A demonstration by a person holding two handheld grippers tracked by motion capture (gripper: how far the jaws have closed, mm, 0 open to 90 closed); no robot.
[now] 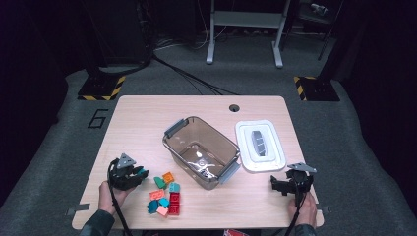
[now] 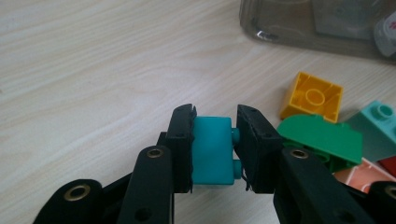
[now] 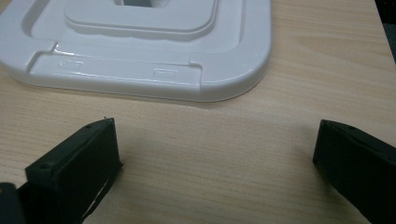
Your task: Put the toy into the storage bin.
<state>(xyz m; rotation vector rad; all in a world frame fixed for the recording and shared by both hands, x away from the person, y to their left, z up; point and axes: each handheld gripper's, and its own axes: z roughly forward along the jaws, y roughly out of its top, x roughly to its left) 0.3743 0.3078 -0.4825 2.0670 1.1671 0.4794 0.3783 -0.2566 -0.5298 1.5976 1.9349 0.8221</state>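
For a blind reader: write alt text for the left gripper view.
The left gripper is shut on a teal toy brick just above a pale wooden table. To its right lie a yellow brick and a green brick, with a clear bin behind.

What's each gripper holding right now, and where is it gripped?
The left hand-held gripper clamps a teal brick across its two sides. The right hand-held gripper is open, holding nothing.

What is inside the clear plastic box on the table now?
The clear box seems to hold no blocks; through its bottom only glare and a faint mark show. The blocks lie on the table beside it, one teal block in the left gripper.
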